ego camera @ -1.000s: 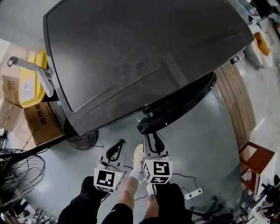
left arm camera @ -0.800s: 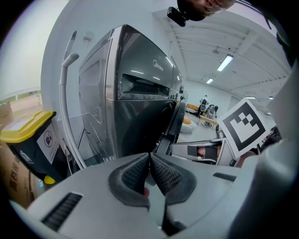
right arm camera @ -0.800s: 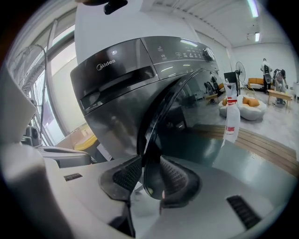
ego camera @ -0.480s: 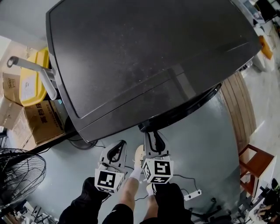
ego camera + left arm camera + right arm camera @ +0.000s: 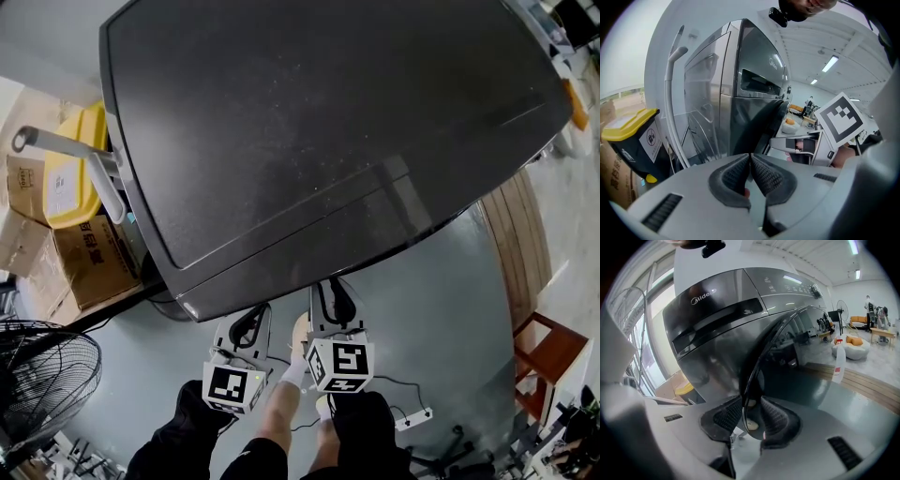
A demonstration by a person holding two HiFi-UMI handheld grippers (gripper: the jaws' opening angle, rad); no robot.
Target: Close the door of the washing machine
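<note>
A dark grey washing machine (image 5: 309, 141) fills the head view from above, and its door is hidden under its top there. In the right gripper view the round glass door (image 5: 787, 348) stands partly ajar from the machine's front (image 5: 717, 310). The door's dark rim (image 5: 751, 376) runs down between the jaws of my right gripper (image 5: 751, 416), which is shut on it. That gripper (image 5: 330, 292) reaches under the machine's front edge. My left gripper (image 5: 247, 323) hangs beside it, shut with nothing in it (image 5: 750, 171).
A yellow bin (image 5: 66, 178), cardboard boxes (image 5: 84, 262) and a white pipe (image 5: 94, 164) stand left of the machine. A floor fan (image 5: 37, 375) is at the lower left, a wooden stool (image 5: 548, 347) at the right, and a power strip (image 5: 412, 415) on the floor behind me.
The door has swung in toward the machine and gone out of sight beneath its top in the head view. Both grippers have moved forward with it.
</note>
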